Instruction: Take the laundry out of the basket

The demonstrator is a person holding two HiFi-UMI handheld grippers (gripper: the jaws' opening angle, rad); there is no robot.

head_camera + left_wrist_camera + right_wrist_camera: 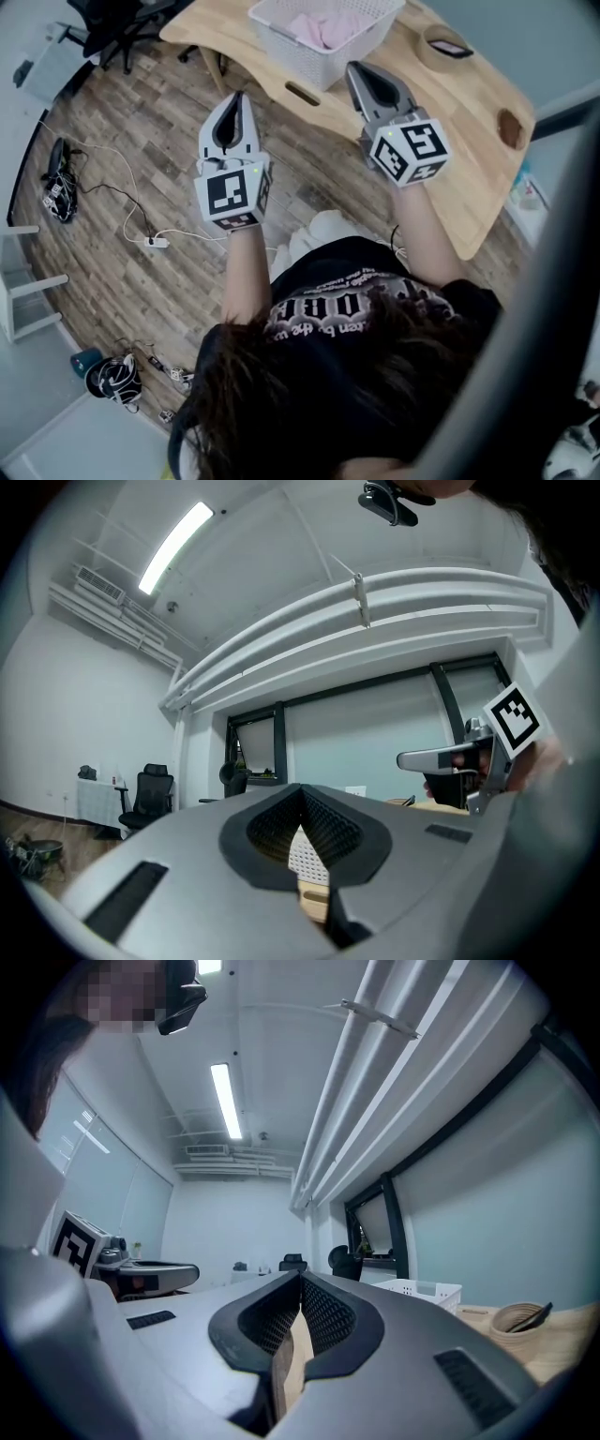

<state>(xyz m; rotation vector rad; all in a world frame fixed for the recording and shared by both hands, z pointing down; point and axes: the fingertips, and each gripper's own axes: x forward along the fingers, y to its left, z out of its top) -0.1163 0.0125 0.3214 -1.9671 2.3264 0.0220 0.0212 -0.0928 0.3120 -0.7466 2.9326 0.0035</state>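
Observation:
A white slatted laundry basket [323,42] stands on the wooden table [469,178], with pink laundry [328,28] lying inside it. Both grippers hang in the air in front of the table, short of the basket. My left gripper [236,97] is shut and empty, its tips pointing at the table's near edge. My right gripper [354,67] is also shut and empty, with its tip just beside the basket's near corner. The basket shows through the gap under the left jaws [305,855] and low at the right of the right gripper view [417,1290].
A wooden bowl [445,45] with a dark item in it sits on the table right of the basket, and a small brown dish [511,128] lies near the right edge. On the wood floor are a power strip with cables [155,242] and an office chair [122,23].

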